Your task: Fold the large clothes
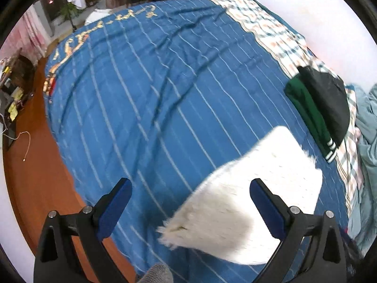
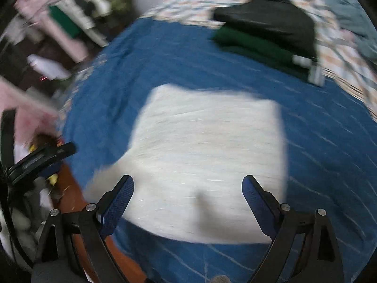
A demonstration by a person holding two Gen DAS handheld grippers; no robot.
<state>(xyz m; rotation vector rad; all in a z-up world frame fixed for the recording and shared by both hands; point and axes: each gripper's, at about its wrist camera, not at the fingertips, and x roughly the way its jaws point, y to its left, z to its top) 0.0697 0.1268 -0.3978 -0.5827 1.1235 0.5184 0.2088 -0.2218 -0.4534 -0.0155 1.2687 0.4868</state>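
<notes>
A white fuzzy garment (image 1: 245, 200) lies folded into a rough square on the blue striped bedspread (image 1: 146, 99). In the right wrist view it (image 2: 207, 155) fills the middle, blurred by motion. My left gripper (image 1: 190, 202) is open and empty, above the garment's left edge. My right gripper (image 2: 188, 195) is open and empty, above the garment's near edge. Neither touches the cloth.
A folded pile with a black piece (image 1: 327, 101) on a green one (image 1: 306, 115) sits at the bed's far right, also in the right wrist view (image 2: 271, 23). A plaid sheet (image 1: 271, 30) and teal cloth (image 1: 367, 146) lie beyond. Wooden floor (image 1: 35, 176) runs along the left.
</notes>
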